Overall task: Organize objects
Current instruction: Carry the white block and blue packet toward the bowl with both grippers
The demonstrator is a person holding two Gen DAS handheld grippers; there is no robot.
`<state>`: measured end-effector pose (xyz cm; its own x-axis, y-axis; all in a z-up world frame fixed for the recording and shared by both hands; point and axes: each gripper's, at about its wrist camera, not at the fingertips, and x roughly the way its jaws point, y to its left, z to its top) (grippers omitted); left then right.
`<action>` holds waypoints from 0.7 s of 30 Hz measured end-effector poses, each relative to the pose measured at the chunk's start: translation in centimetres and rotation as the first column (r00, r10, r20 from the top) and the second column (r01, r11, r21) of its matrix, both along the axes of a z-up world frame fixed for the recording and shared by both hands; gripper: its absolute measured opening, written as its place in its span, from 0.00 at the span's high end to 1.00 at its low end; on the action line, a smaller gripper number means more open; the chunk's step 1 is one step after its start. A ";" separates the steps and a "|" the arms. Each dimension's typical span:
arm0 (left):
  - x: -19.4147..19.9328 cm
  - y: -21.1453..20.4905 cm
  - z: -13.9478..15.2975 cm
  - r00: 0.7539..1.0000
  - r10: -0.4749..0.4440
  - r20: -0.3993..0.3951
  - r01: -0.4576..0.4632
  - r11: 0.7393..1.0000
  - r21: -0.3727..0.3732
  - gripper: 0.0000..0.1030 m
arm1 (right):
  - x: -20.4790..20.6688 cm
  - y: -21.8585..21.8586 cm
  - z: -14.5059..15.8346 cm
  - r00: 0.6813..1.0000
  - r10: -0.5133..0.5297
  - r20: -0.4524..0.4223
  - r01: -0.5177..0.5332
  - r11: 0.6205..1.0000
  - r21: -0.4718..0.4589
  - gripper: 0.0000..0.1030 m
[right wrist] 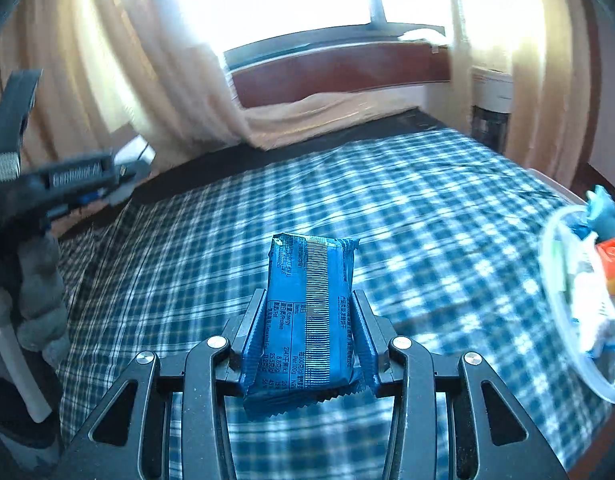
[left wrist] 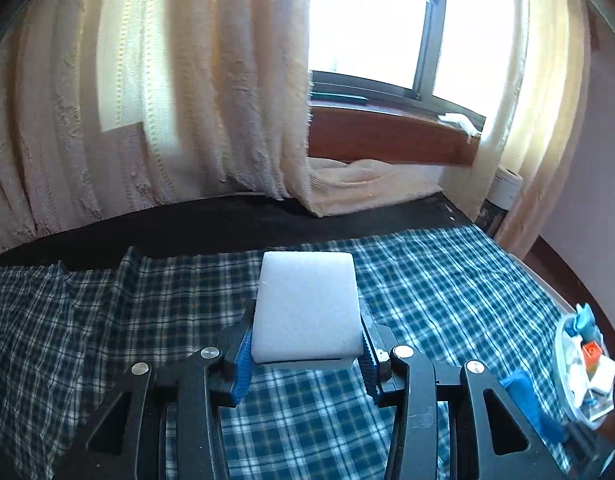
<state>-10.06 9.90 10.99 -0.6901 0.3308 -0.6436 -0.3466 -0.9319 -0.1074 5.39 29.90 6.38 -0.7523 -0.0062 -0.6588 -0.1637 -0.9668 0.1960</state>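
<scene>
My left gripper [left wrist: 305, 354] is shut on a white sponge block [left wrist: 307, 304], which lies flat between the blue pads and sticks out forward above the blue checked cloth [left wrist: 427, 292]. My right gripper [right wrist: 307, 344] is shut on a blue foil snack packet [right wrist: 309, 316], held lengthwise above the same cloth [right wrist: 427, 220]. At the left edge of the right wrist view I see the left gripper [right wrist: 79, 184] from the side, with a gloved hand [right wrist: 35, 292] below it.
A clear plastic tub [right wrist: 567, 320] with a blue toy, an orange block and other small items stands at the right edge of the cloth, also seen as the tub [left wrist: 563, 364]. Cream curtains [left wrist: 167, 100] and a wooden window sill [left wrist: 387, 132] are behind.
</scene>
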 end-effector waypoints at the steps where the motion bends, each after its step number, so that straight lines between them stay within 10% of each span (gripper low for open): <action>1: 0.1 0.3 0.0 1.000 -0.010 0.003 0.010 1.000 -0.001 0.56 | 0.4 0.7 0.2 1.000 -0.015 -0.006 0.015 1.000 -0.002 0.59; 21: 5.1 5.8 -0.3 0.977 -0.208 0.050 0.209 0.978 -0.004 0.56 | 9.9 14.7 2.7 0.934 -0.353 -0.054 0.354 0.935 0.016 0.59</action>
